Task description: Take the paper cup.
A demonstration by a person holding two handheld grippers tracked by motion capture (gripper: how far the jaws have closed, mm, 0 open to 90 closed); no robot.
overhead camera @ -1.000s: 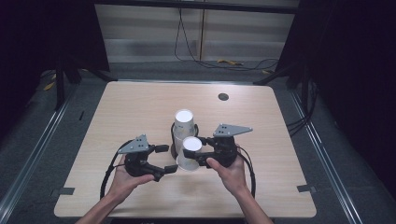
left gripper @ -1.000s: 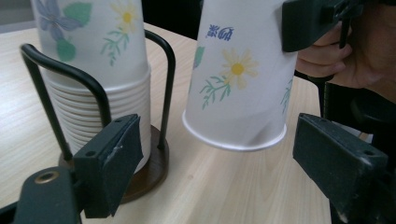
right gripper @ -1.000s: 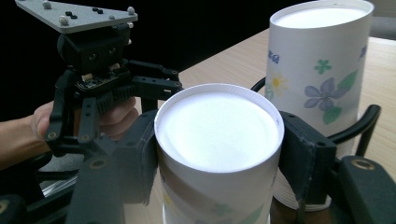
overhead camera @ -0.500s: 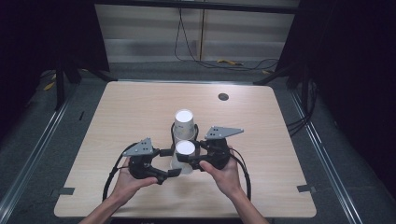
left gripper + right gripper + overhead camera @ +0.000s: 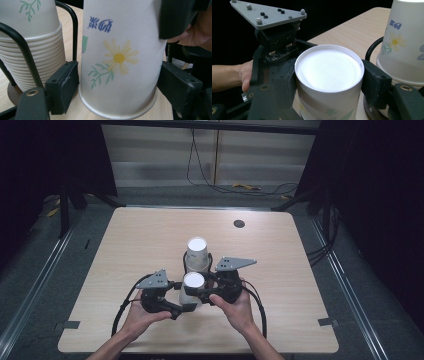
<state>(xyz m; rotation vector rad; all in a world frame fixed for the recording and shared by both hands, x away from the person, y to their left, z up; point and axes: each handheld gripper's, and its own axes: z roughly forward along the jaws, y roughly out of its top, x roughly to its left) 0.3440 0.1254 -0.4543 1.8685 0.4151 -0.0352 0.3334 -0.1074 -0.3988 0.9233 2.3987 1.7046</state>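
Since the earlier high-view frames: both hands have drifted slightly toward the bottom of the frame, taking the single paper cup (image 5: 191, 289) with them, away from the cup stack (image 5: 198, 254). The left gripper (image 5: 183, 301) has just been closing its jaws, with the cup between them.

Table (image 5: 125, 245): light wood, fills the middle of the high view. Small dark disc (image 5: 239, 224) near its upper right.

Cup stack: upside-down cups in a black wire holder (image 5: 72, 30), centre of the table, just above the grippers in the high view. Upper left in the left gripper view, far right in the right gripper view.

Single paper cup: inverted, rim on the table, lower centre of the high view, just below the stack and apart from it. Flower print is visible in the left gripper view.

Right gripper (image 5: 204, 289): clamped on the cup near its upturned base; in the right gripper view both pads press the wall from either side.

Left gripper: jaws straddle the cup's lower part near the rim. In the left gripper view the left pad sits right at the wall, the right pad just beside it; firm contact isn't clear, so it reads as not yet pinching.
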